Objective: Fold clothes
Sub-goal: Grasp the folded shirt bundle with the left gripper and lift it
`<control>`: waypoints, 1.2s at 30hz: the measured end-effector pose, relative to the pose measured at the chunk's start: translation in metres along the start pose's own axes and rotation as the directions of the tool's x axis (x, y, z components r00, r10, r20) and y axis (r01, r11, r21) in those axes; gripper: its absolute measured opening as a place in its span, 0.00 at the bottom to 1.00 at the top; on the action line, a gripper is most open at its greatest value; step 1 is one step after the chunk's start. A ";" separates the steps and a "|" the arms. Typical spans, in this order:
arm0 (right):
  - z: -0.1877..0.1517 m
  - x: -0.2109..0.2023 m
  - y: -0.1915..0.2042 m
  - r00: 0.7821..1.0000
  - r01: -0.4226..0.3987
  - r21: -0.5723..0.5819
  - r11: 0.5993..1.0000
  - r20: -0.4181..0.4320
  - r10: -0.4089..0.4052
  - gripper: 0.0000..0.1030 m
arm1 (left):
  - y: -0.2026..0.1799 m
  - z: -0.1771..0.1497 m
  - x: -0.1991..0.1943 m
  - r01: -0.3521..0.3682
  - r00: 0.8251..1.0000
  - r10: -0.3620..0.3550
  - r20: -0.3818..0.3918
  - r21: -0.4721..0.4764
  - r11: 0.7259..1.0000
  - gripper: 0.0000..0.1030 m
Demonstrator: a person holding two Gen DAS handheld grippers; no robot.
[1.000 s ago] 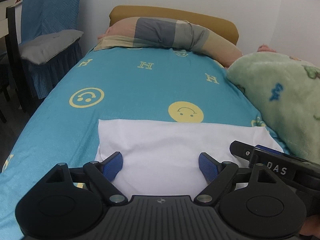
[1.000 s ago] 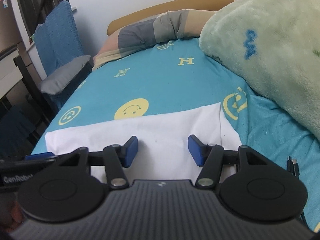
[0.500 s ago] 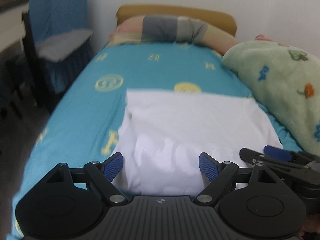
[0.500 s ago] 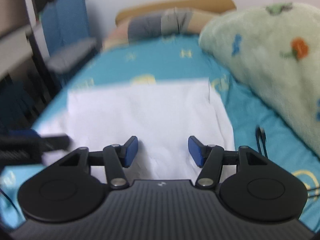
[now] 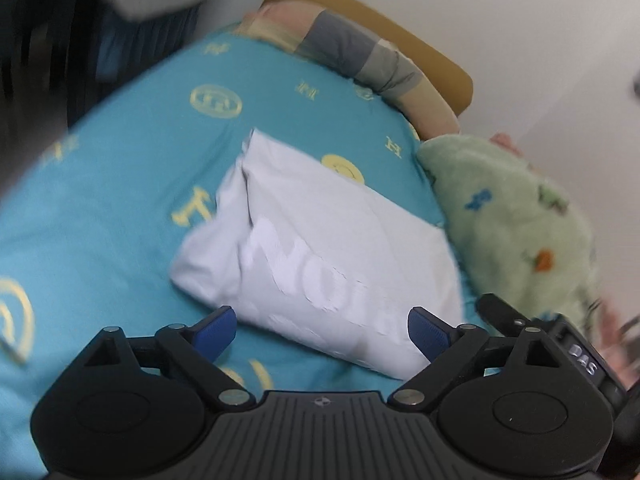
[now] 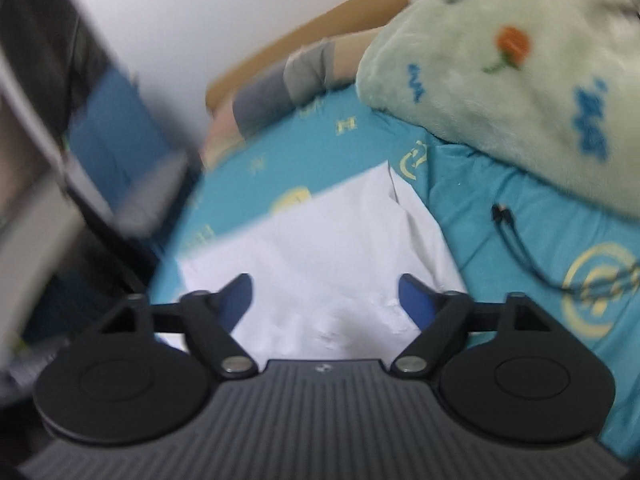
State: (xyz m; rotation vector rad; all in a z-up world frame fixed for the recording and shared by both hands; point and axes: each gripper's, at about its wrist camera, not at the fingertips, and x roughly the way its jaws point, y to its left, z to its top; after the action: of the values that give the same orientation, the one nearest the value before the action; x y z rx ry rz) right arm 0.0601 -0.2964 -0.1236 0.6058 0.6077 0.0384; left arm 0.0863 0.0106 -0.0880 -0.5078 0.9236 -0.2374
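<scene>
A folded white garment [image 5: 316, 248] with pale raised lettering lies flat on the turquoise bed sheet [image 5: 120, 184]. My left gripper [image 5: 322, 330] hovers open above its near edge, blue pads wide apart and holding nothing. In the right wrist view the same white garment [image 6: 320, 248] fills the middle. My right gripper [image 6: 330, 300] is open over its near part, empty. The other gripper's black body [image 5: 560, 344] shows at the right edge of the left wrist view. Both views are motion-blurred.
A bunched green fleece blanket [image 5: 516, 216] [image 6: 512, 72] lies along the right side of the bed. A striped pillow [image 5: 352, 48] rests against the tan headboard. A black cable [image 6: 516, 240] lies on the sheet right of the garment. A blue-covered chair [image 6: 116, 148] stands left of the bed.
Both grippers have pulled back and up from the garment and tilted, so the whole folded garment now shows. Both stayed open.
</scene>
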 end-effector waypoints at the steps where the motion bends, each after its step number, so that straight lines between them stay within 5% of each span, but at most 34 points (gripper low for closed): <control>1: 0.002 -0.004 -0.005 1.000 -0.015 0.057 0.998 0.014 0.014 0.83 | 0.006 0.003 0.003 0.012 1.000 -0.012 -0.007 -0.044 0.999 0.91; 4: 0.006 -0.007 -0.019 1.000 -0.024 0.180 0.983 0.021 0.021 0.83 | 0.024 0.011 0.018 0.040 0.999 -0.046 -0.026 -0.194 0.980 0.91; 9: -0.007 0.006 -0.034 0.992 -0.092 0.392 0.915 -0.043 0.118 0.85 | 0.064 0.017 0.052 0.023 0.995 -0.064 -0.075 -0.458 0.889 0.88; 13: -0.022 0.019 -0.044 0.971 -0.138 0.558 0.818 -0.089 0.224 0.85 | 0.084 0.023 0.068 -0.001 0.997 -0.044 -0.068 -0.549 0.836 0.69; 16: -0.033 0.032 -0.047 0.942 -0.161 0.658 0.736 -0.121 0.313 0.85 | 0.080 0.025 0.064 0.005 0.998 -0.035 -0.048 -0.532 0.847 0.59; 23: -0.061 0.079 -0.034 0.868 -0.135 0.728 0.673 -0.241 0.435 0.85 | 0.074 0.025 0.045 0.052 0.999 -0.040 0.035 -0.506 0.861 0.28; 26: -0.060 0.081 -0.040 0.901 -0.153 0.738 0.657 -0.170 0.400 0.81 | 0.067 0.026 0.035 0.089 0.996 -0.062 0.071 -0.507 0.857 0.25; 29: -0.047 0.070 -0.049 0.952 -0.158 0.712 0.684 -0.073 0.296 0.71 | 0.067 0.026 0.033 0.109 0.994 -0.081 0.076 -0.520 0.847 0.24; 31: -0.046 0.071 -0.059 0.967 -0.122 0.743 0.659 -0.059 0.247 0.67 | 0.068 0.026 0.032 0.119 0.993 -0.092 0.076 -0.526 0.842 0.24; 36: -0.042 0.077 -0.075 0.980 -0.071 0.751 0.657 -0.071 0.186 0.31 | 0.068 0.031 0.029 0.118 0.993 -0.109 0.050 -0.563 0.818 0.24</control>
State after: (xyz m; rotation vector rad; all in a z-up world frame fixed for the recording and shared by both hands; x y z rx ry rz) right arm 0.0906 -0.3207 -0.2325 1.4732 0.7143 -0.0406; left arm 0.1266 0.0671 -0.1281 -1.1200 0.9456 -0.0595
